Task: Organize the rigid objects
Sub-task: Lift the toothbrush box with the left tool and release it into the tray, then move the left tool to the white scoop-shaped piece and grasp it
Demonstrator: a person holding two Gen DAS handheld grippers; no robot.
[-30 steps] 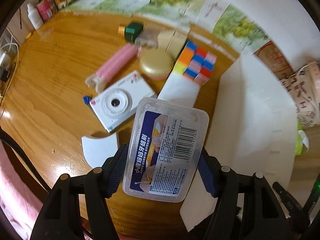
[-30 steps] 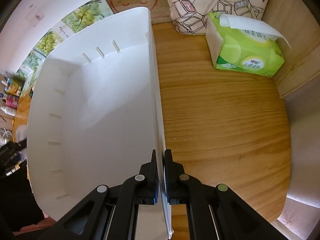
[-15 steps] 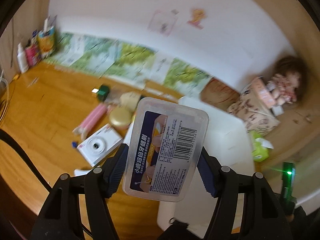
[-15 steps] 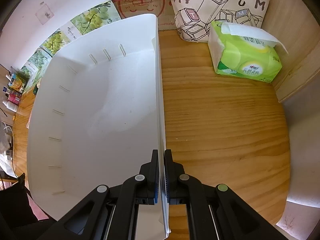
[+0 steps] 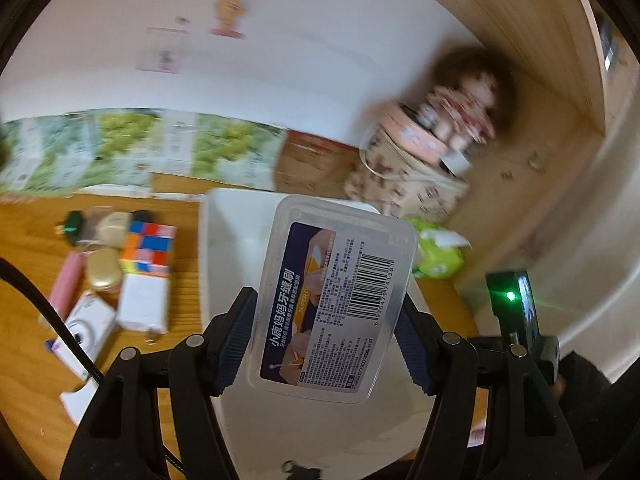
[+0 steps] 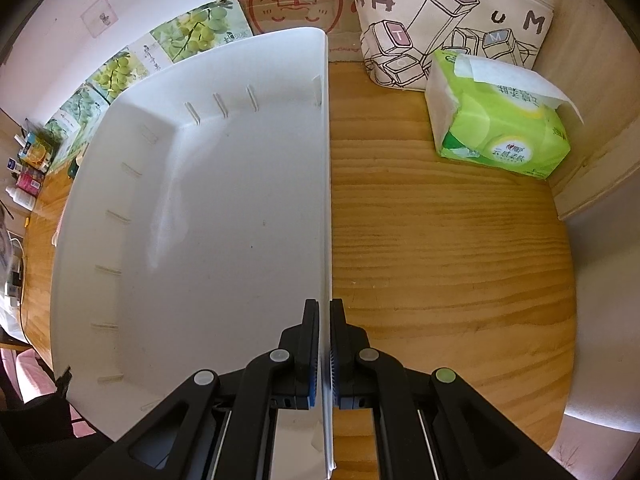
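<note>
The left tool point(image 5: 326, 334) grips a clear plastic box point(image 5: 335, 309) across its sides, label facing the camera. A second ago this box hung low over the table point(image 5: 24, 248) beside the loose items; since then it has been lifted and swung across, so the white bin point(image 5: 232, 220) now lies directly behind and below it. The view is blurred by that motion. Judging from this, the carry is nearly finished and the box is about ready to be lowered into the bin.

The box sits between the left tool's two fingers, reaching forward past their tips. Ahead and to the left of this tool, the other things wait on the table: a colour cube point(image 5: 149, 247), a gold case point(image 5: 103, 270), a pink tube point(image 5: 68, 286), a white camera point(image 5: 86, 326) and a white block point(image 5: 144, 303). They are apart from the bin, not yet sorted.

The right tool point(image 6: 325, 354) is closed on the bin's right wall point(image 6: 326, 200), one finger inside and one outside, holding it steady as it did a second ago. Left of this tool the bin's floor shows nothing in it. To its right, across bare wood, a green tissue pack point(image 6: 500, 128) leans by a printed bag point(image 6: 452, 20).
</note>
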